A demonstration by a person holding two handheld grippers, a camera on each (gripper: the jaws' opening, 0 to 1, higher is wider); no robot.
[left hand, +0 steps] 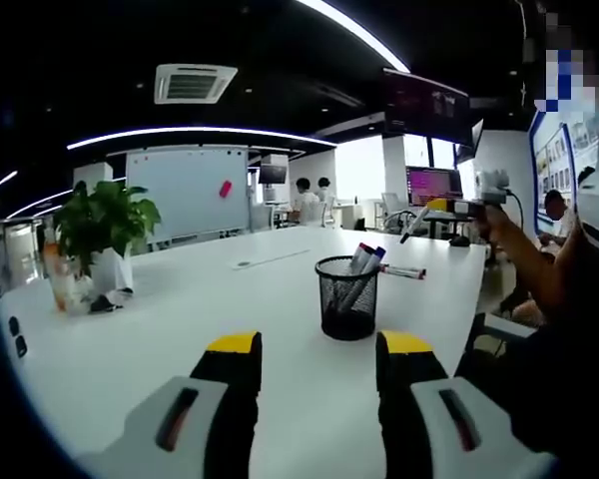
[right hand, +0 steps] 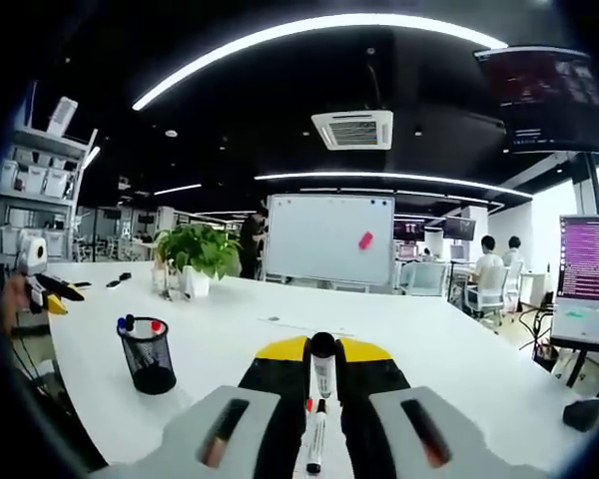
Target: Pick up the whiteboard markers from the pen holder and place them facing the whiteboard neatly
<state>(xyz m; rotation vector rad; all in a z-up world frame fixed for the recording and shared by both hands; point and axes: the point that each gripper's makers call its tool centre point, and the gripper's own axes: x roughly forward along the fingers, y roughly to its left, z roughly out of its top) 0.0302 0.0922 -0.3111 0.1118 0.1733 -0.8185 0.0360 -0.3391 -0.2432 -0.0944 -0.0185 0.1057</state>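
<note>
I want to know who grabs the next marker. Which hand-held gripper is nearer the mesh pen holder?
Left. The left hand-held gripper sits open just short of the pen holder; the right hand-held gripper, shut on a marker, is farther along the table.

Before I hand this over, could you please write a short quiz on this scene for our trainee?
1. True or false: the left claw holds a marker.
2. What does the right claw grip? A) a marker B) a leaf C) a cup
3. Fill in: the pen holder on the table contains several ____.
Key: 1 false; 2 A; 3 markers.
</note>
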